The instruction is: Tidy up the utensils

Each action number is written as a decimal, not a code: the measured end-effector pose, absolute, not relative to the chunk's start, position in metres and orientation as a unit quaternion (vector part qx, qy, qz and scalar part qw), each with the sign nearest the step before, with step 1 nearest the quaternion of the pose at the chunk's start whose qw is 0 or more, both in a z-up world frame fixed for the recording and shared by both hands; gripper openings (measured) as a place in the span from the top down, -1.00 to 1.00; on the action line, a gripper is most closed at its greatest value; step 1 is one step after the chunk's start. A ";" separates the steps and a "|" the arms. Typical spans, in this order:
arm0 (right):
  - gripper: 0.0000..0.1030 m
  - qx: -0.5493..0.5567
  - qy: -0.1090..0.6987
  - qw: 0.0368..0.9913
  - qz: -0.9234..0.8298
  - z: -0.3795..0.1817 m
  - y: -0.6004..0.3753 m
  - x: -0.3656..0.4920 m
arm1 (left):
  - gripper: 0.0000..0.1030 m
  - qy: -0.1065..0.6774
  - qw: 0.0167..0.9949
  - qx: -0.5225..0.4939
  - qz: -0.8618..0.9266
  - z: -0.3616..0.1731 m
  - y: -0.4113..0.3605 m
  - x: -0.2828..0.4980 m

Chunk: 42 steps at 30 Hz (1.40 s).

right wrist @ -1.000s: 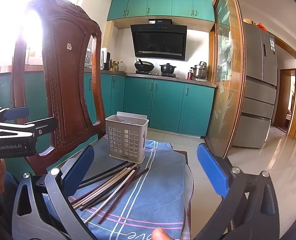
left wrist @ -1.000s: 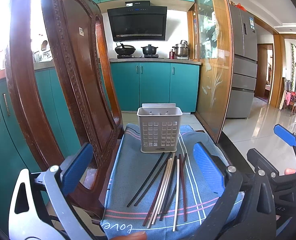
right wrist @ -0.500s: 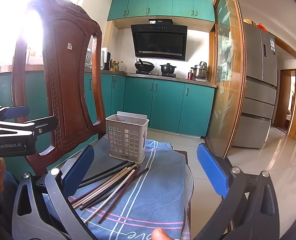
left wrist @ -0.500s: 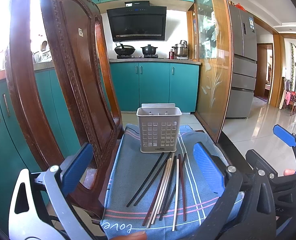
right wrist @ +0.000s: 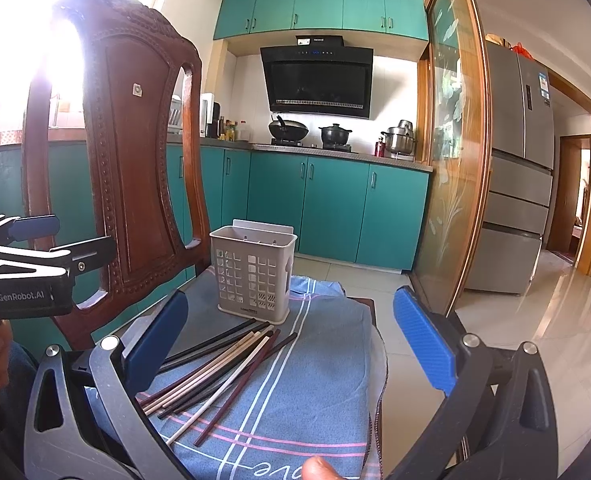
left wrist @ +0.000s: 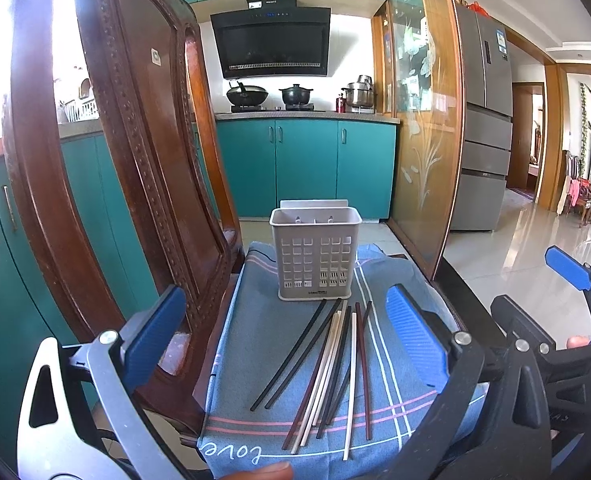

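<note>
A grey slotted utensil holder (left wrist: 315,254) stands upright on a blue striped cloth (left wrist: 255,332) spread over a chair seat; it also shows in the right wrist view (right wrist: 252,274). Several chopsticks (left wrist: 327,368), black, white and dark red, lie loose on the cloth in front of it, and show in the right wrist view (right wrist: 219,368). My left gripper (left wrist: 283,344) is open and empty, hovering above the near ends of the chopsticks. My right gripper (right wrist: 291,348) is open and empty, to the right of the left one, above the cloth.
A carved wooden chair back (left wrist: 135,160) rises close on the left. A glass-panelled wooden door (left wrist: 423,132) stands to the right. Teal kitchen cabinets (left wrist: 307,164) and a stove lie beyond. Tiled floor (left wrist: 507,256) drops away right of the seat.
</note>
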State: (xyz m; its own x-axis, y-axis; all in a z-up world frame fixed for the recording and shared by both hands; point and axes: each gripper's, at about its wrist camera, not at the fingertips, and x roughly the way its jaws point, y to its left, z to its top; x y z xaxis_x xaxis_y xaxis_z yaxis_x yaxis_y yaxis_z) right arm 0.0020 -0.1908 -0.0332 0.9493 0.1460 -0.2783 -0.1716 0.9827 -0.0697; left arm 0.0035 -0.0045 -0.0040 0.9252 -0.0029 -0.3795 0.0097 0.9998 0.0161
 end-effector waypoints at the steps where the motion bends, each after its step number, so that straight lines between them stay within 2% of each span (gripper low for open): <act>1: -0.95 -0.046 0.140 0.986 0.081 -0.035 -0.191 0.004 | -0.94 0.196 0.981 0.009 -0.004 -0.005 -0.004 0.005; 9: -0.95 -0.041 0.172 0.982 0.070 -0.046 -0.200 0.021 | -0.93 0.244 0.970 0.016 -0.008 -0.025 -0.004 0.031; 15: -0.94 -0.003 0.252 0.963 0.096 -0.067 -0.224 0.059 | -0.93 0.274 0.961 0.032 -0.022 -0.040 -0.011 0.058; 17: -0.82 -0.008 0.267 0.957 0.109 -0.075 -0.227 0.068 | -0.93 0.274 0.960 0.047 -0.030 -0.042 -0.017 0.066; 18: -0.66 -0.016 0.274 0.955 0.112 -0.079 -0.228 0.072 | -0.92 0.276 0.959 0.058 -0.040 -0.044 -0.020 0.072; 19: -0.51 -0.022 0.279 0.953 0.112 -0.082 -0.227 0.075 | -0.84 0.279 0.957 0.066 -0.048 -0.046 -0.024 0.077; 21: -0.34 -0.028 0.296 0.948 0.117 -0.089 -0.226 0.084 | -0.52 0.296 0.949 0.082 -0.065 -0.054 -0.030 0.094; 22: -0.19 -0.028 0.305 0.944 0.120 -0.093 -0.226 0.089 | -0.24 0.305 0.946 0.086 -0.069 -0.057 -0.032 0.102; 23: -0.14 -0.026 0.312 0.942 0.123 -0.097 -0.226 0.094 | 0.00 0.314 0.943 0.089 -0.071 -0.059 -0.033 0.110; 25: 0.04 -0.017 0.326 0.935 0.140 -0.102 -0.228 0.106 | 0.20 0.332 0.936 0.089 -0.078 -0.060 -0.033 0.131; 27: 0.12 -0.009 0.348 0.924 0.161 -0.106 -0.226 0.123 | 0.29 0.345 0.931 0.089 -0.081 -0.058 -0.033 0.155; 29: 0.19 -0.011 0.363 0.914 0.178 -0.109 -0.221 0.138 | 0.46 0.351 0.928 0.094 -0.081 -0.055 -0.032 0.173; 33: 0.32 -0.009 0.421 0.879 0.224 -0.125 -0.199 0.178 | 0.50 0.358 0.926 0.096 -0.072 -0.059 -0.026 0.208; 38: 0.32 0.015 0.507 0.826 0.247 -0.167 -0.166 0.218 | 0.49 0.410 0.907 0.042 -0.087 -0.091 -0.010 0.226; 42: 0.32 0.014 0.529 0.814 0.242 -0.187 -0.155 0.229 | 0.29 0.435 0.896 0.051 -0.067 -0.108 -0.006 0.232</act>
